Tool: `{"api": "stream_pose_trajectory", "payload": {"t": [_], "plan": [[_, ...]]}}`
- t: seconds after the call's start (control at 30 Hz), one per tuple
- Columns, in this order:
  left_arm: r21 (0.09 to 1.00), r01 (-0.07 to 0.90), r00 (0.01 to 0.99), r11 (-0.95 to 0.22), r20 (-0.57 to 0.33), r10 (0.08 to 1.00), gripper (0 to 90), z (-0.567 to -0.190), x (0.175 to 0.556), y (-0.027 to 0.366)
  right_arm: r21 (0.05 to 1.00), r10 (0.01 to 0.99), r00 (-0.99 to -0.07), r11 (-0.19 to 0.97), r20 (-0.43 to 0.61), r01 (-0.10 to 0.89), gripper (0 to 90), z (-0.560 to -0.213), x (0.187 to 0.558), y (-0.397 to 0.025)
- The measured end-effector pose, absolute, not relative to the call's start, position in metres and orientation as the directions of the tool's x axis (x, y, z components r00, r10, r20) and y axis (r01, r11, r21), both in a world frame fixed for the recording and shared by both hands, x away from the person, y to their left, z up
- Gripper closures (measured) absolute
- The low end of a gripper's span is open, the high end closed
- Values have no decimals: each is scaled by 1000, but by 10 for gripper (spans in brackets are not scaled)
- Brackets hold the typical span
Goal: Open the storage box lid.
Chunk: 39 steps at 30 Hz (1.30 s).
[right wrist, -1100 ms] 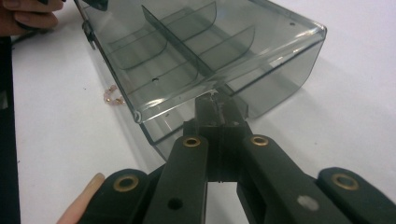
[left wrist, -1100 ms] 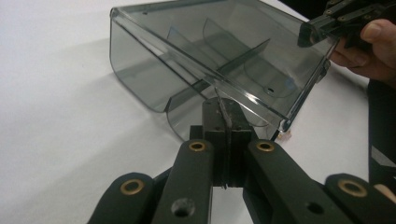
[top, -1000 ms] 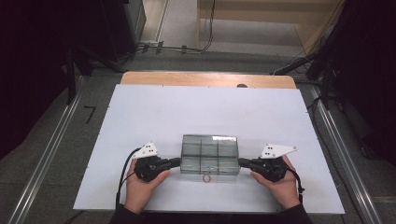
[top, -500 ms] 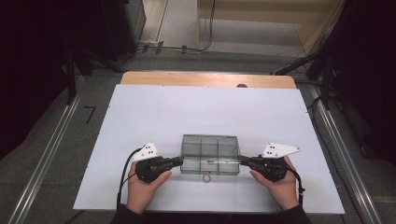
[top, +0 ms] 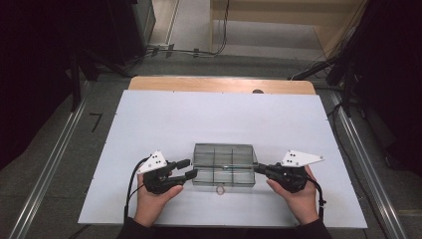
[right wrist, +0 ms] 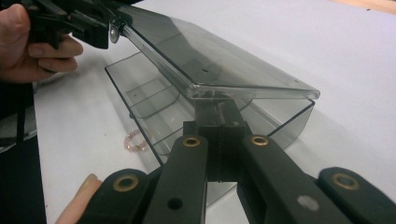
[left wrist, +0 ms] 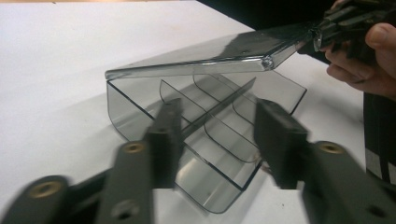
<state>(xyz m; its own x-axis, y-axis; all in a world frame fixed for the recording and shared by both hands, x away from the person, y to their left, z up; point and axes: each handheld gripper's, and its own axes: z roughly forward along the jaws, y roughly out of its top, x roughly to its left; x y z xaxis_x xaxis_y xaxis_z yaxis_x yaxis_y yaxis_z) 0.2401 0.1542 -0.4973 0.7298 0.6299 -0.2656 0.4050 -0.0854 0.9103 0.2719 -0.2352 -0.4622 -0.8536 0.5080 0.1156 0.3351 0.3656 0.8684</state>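
- My left hand point(top: 152, 196) comes in from the near edge of the tabletop point(top: 224, 117), forearm low, and points the left tool point(top: 188, 168) to the right, at the left end of the clear box point(top: 224, 172).
- The left tool's jaws stand spread apart with nothing between them. In the left gripper view they frame the near end of the box, close to it; I cannot tell whether they touch it.
- My right hand point(top: 298, 196) mirrors that pose and aims the right tool point(top: 258, 168) to the left.
- The right tool is clamped on the edge of the lid point(right wrist: 210, 60), which sits tilted up above the box, higher at my right tool's end.
- The box lies on the near half of the tabletop, between my two tools, long side across. Its dividers point(left wrist: 219, 140) show through the gap under the lid.
- Wide white surface lies open beyond the box and to both sides. On the near side, only a narrow strip runs between the box and the edge.
- A small pink bead ring point(top: 219, 189) lies on that strip, just in front of the box.
- The left tool's cable point(top: 130, 183) loops down beside my left wrist, off to the side of the box.
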Motion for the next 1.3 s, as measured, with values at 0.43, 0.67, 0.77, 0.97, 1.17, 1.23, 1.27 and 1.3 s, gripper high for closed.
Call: {"api": "stream_pose_trajectory", "payload": {"t": [0.43,0.67,0.77,0.97,1.17,1.23,1.27,1.3], "plan": [[897,436,705,-71,-291,646,6,-487,247,150,878,537,-836,340,112,336,884,-452,274,-238],[895,439,701,-85,-281,655,0,-479,262,151,878,555,-822,322,128,354,884,-443,279,-242],[896,433,710,-98,-272,650,0,-474,271,150,874,558,-821,333,118,353,884,-439,282,-241],[896,434,705,-95,-273,655,22,-475,285,145,869,563,-817,335,126,364,884,-436,287,-239],[896,436,690,-88,-270,671,143,-481,294,141,870,560,-820,341,117,357,884,-433,290,-237],[895,438,693,-82,-279,665,174,-483,297,141,869,559,-821,345,115,356,884,-432,291,-235],[894,442,692,-79,-283,664,200,-484,298,141,867,559,-821,349,112,356,884,-432,291,-235],[892,444,690,-80,-284,666,225,-484,299,141,865,559,-822,352,111,357,884,-432,292,-234]]}}
